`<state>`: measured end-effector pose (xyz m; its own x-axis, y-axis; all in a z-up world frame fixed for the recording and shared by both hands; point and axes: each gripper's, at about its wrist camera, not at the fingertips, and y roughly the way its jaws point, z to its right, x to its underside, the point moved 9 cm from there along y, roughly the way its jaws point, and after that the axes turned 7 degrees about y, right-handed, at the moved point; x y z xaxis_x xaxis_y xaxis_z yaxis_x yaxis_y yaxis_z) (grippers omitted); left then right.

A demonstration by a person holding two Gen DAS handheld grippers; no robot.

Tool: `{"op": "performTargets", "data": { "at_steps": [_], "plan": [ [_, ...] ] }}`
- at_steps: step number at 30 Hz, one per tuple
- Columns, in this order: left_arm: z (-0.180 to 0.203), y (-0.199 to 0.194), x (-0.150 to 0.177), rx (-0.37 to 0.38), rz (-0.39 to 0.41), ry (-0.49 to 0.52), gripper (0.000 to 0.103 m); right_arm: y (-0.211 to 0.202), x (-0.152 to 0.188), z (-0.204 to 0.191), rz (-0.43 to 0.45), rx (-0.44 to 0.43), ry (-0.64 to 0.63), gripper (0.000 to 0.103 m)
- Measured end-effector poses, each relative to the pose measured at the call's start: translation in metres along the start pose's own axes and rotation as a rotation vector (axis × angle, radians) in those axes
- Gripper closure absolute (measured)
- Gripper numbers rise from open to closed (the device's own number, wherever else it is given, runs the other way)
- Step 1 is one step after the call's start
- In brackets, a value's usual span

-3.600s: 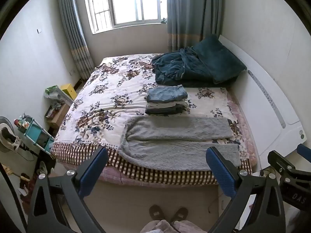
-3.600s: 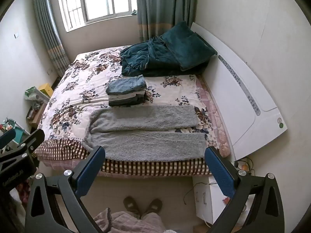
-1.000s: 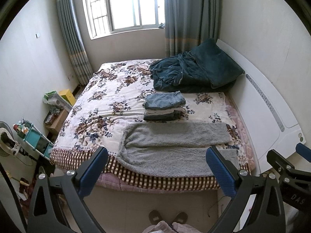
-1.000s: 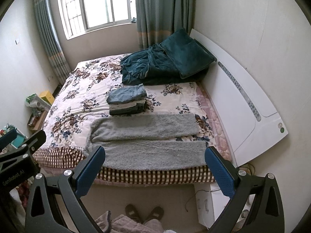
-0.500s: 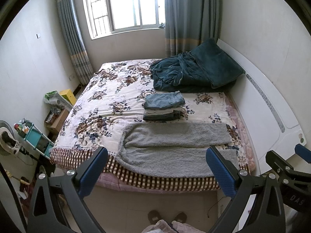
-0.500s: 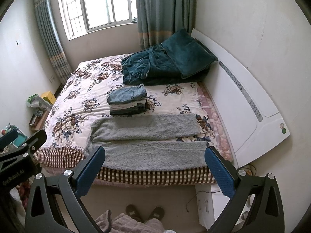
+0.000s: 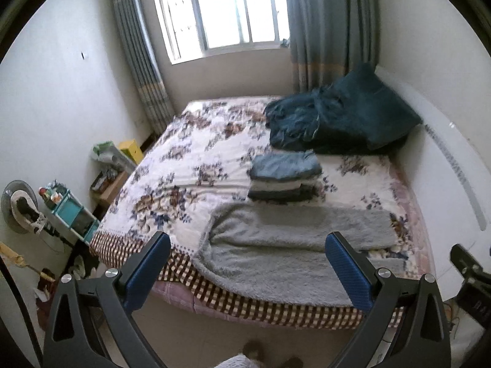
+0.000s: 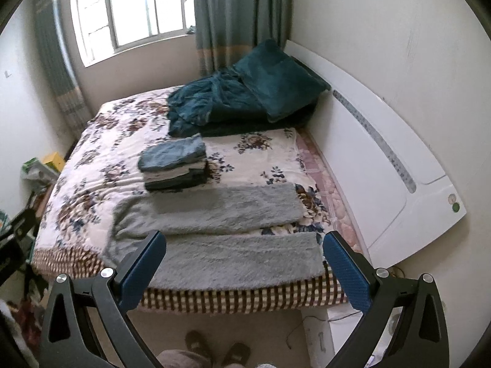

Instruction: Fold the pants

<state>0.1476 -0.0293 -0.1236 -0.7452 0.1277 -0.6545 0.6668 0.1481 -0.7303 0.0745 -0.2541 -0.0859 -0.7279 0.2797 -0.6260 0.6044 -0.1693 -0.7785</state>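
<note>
Both grippers, L (image 7: 247, 271) & R (image 8: 242, 270), jaws wide, empty | grey pants (image 8: 214, 233) flat on bed (image 7: 196, 165) | no legible text

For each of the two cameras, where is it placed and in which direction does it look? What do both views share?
Left wrist: sits on the open left gripper, faces the bed from its foot, toward the window; own blue fingers show.
Right wrist: sits on the open right gripper, faces the same way, further toward the headboard; slippered feet show below.
Shared: grey pants laid flat, folded stack, teal bedding.
</note>
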Motion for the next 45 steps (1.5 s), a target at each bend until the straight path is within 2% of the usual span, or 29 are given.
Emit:
{"op": "performTargets", "data": {
  "at_steps": [6,9,15,19,22,25,28,33,36,40,42,43,45],
  "plan": [
    [0.030,0.090,-0.003,0.010,-0.099,0.030,0.000,0.101,-0.019,0.003,-0.066,0.034,0.048,0.000],
    [0.042,0.149,-0.009,0.033,-0.164,0.051,0.000,0.161,-0.029,-0.003,-0.105,0.068,0.060,0.000],
    [0.072,0.272,-0.022,0.094,-0.296,0.115,0.000,0.294,-0.049,-0.020,-0.201,0.113,0.089,0.000],
    [0.087,0.346,-0.024,0.109,-0.366,0.177,0.000,0.386,-0.056,-0.031,-0.243,0.120,0.060,0.000],
    [0.102,0.408,-0.028,0.074,-0.373,0.265,0.000,0.457,-0.053,-0.033,-0.293,0.136,0.018,0.000],
    [0.115,0.459,-0.024,0.060,-0.402,0.347,0.000,0.536,-0.041,-0.030,-0.401,0.150,-0.045,0.000],
    [0.138,0.510,-0.013,0.050,-0.424,0.440,0.000,0.599,-0.028,-0.031,-0.483,0.162,-0.119,0.000],
    [0.190,0.591,0.010,0.081,-0.474,0.594,0.000,0.704,-0.014,-0.030,-0.583,0.142,-0.251,0.000],
    [0.216,0.631,0.018,0.113,-0.477,0.670,0.000,0.754,-0.002,-0.026,-0.679,0.112,-0.336,0.000],
    [0.245,0.670,0.020,0.176,-0.461,0.713,0.001,0.808,0.002,-0.024,-0.740,0.066,-0.428,0.000],
    [0.255,0.676,0.015,0.182,-0.417,0.731,0.002,0.834,0.003,-0.025,-0.759,0.037,-0.496,0.000],
    [0.264,0.677,0.015,0.209,-0.400,0.753,0.002,0.844,0.004,-0.026,-0.767,0.029,-0.522,0.000],
    [0.275,0.678,0.020,0.231,-0.412,0.800,0.002,0.859,0.008,-0.029,-0.792,-0.012,-0.536,0.004]
  ]
}}
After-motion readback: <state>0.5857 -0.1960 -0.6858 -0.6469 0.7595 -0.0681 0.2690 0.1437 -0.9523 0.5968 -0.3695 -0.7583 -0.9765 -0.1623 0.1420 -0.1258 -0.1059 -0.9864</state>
